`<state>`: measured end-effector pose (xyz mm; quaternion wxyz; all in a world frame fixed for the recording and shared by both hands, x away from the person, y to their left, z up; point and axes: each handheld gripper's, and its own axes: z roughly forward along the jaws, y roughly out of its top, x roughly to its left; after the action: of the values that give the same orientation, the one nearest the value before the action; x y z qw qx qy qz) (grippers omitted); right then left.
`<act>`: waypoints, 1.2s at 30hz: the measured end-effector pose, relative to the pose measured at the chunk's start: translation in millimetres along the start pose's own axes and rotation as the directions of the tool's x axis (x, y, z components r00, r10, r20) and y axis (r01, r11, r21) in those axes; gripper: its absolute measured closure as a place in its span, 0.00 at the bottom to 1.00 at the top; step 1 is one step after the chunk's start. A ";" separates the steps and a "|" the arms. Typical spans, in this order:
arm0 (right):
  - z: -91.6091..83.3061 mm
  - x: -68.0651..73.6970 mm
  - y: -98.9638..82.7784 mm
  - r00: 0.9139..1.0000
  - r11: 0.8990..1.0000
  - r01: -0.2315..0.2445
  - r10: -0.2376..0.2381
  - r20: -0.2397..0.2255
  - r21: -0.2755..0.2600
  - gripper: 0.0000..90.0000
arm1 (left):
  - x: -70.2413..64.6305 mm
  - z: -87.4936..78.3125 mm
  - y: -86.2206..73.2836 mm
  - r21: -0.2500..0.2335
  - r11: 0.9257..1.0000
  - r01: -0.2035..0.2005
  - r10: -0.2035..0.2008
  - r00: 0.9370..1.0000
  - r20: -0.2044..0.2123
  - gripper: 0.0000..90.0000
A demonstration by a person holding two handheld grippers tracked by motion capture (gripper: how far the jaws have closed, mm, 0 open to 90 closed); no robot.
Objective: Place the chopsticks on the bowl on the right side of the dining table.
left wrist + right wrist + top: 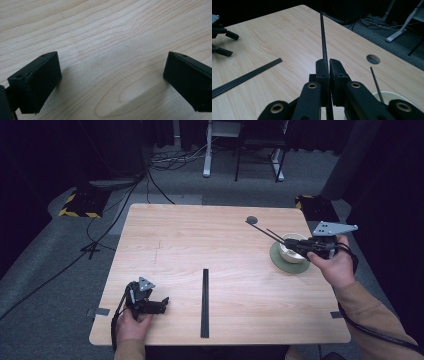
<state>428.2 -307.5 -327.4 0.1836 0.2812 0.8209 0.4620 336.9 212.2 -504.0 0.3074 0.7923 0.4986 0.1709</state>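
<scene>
My right gripper (299, 245) (329, 65) hangs over the right side of the table, shut on a thin black stick (262, 230) (323, 37) that points away from the jaws, up and to the left. Just under it, a white bowl (289, 252) (392, 96) stands on a green plate (286, 264). A second thin black stick (276, 234) (377, 82) leans in the bowl. My left gripper (164, 304) (112, 75) (229, 44) rests at the table's front left, open, with bare wood between its fingers (37, 82).
A long black strip (205, 302) (247, 77) lies flat near the table's front middle. A round cable hole (251, 220) (373, 59) sits at the back right. Beyond the wooden table (200, 240) are cables, table legs and yellow-black floor pads.
</scene>
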 end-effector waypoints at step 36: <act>14.1 -102.5 -56.5 0.994 0.998 -0.044 0.038 0.104 0.055 0.96 | -0.3 -0.1 0.0 0.000 1.000 0.001 -0.001 1.000 -0.001 0.02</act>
<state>499.1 -386.4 -379.0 0.2079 0.3265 0.8173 0.4268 336.6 212.0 -503.9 0.3070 0.7919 0.4994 0.1711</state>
